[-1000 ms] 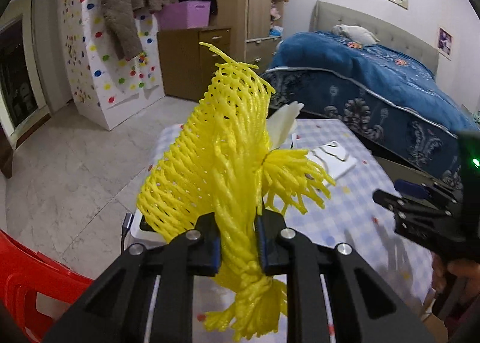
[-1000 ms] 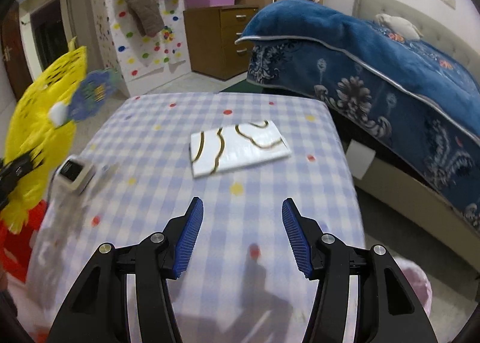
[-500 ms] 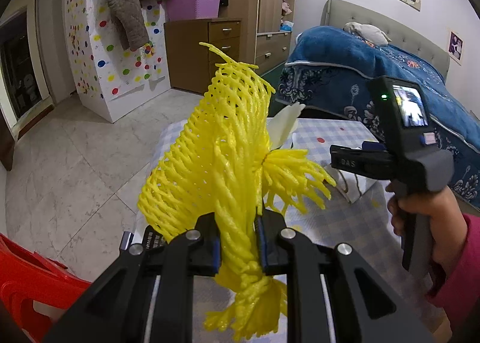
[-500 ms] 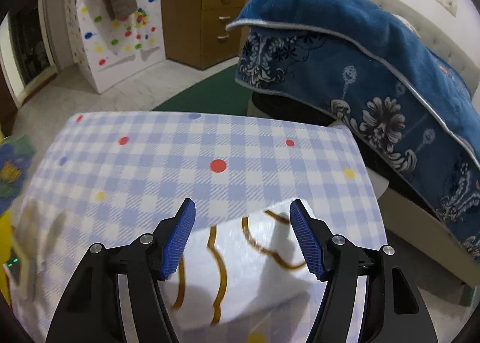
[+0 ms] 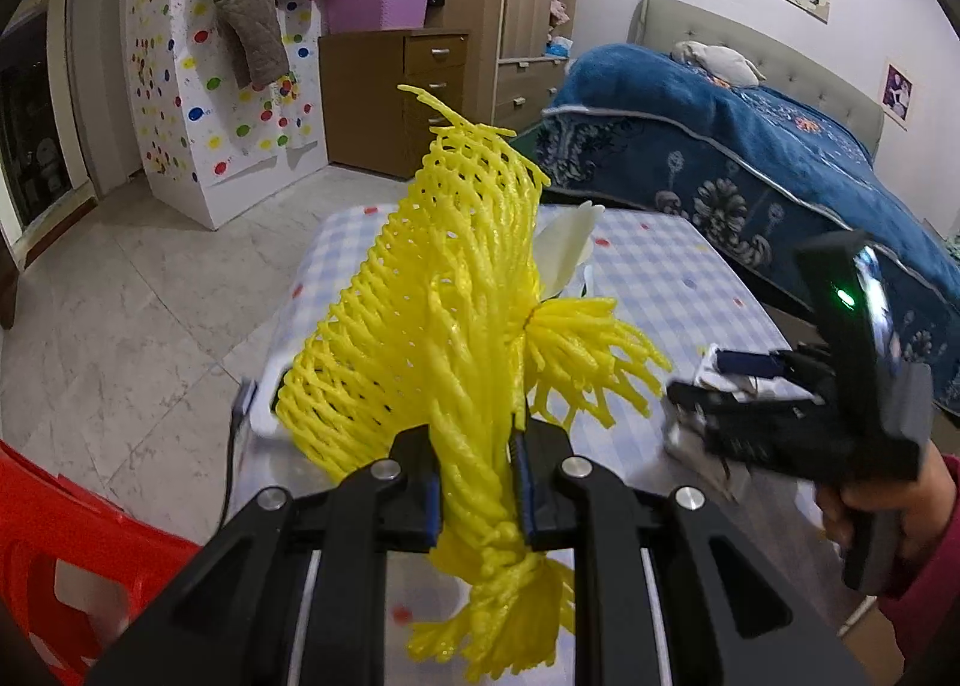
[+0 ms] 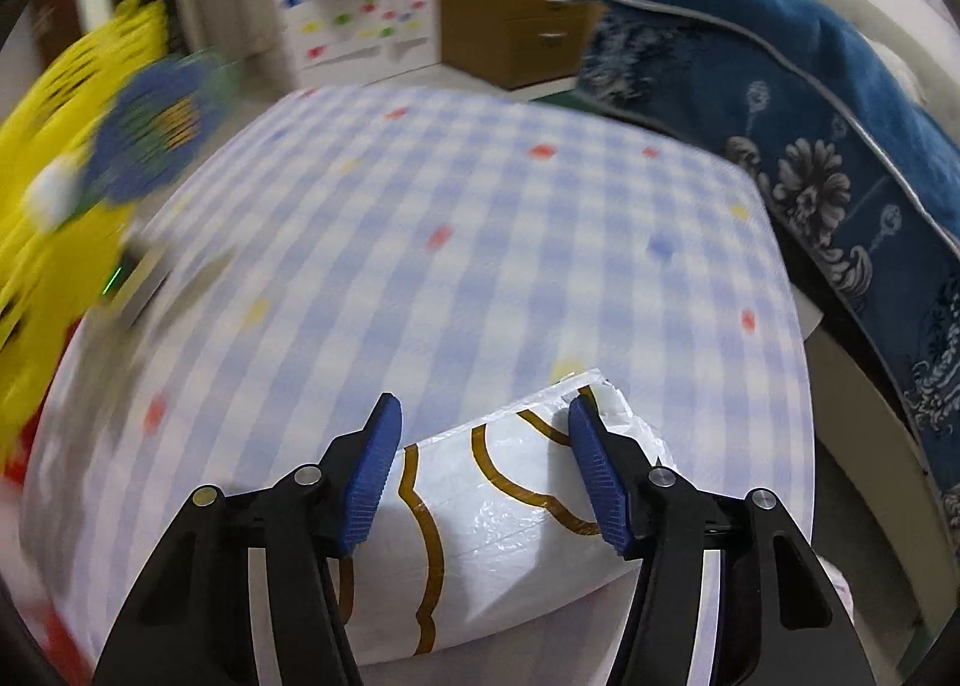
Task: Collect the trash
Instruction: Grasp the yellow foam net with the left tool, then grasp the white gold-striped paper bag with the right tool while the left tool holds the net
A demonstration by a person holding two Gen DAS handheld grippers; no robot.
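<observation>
Left gripper [image 5: 477, 485] clamped tight on yellow foam net [image 5: 444, 314], blue pads pressing the twisted stem from both sides; knotted, frayed end hangs below the jaws, mesh body fans up and leftward above them. White petal-like scrap [image 5: 567, 251] shows behind the net's upper right edge; whether it is attached to the net cannot be told. Right gripper [image 6: 483, 467] jaws wide apart, straddling white wrapper [image 6: 498, 506] with gold wavy lines; right pad appears to touch the wrapper's crumpled upper corner, left pad sits just beside its left edge, nothing pinched. Wrapper lies on table [image 6: 456, 218], near the right-hand edge close to the camera, and looks slightly lifted or bulged toward the lens. Table covered in blue-white check cloth with coloured dots. In the left wrist view the right gripper body [image 5: 798, 416] appears at right, held in a hand [image 5: 894, 512] with a red sleeve, green light lit on its housing, tips over pale crumpled material on the table. Net held above the table's left side; in the right wrist view it shows as a yellow blur at far left, with a blue-green blurred patch over it. Red chair [image 5: 66, 530] at lower left, beside table. Bed [image 5: 750, 146] with blue patterned cover to the right of the table. Wooden drawers [image 5: 396, 98] and dotted white panel [image 5: 198, 86] beyond, jackets hanging above. Right wrist view motion-blurred.
</observation>
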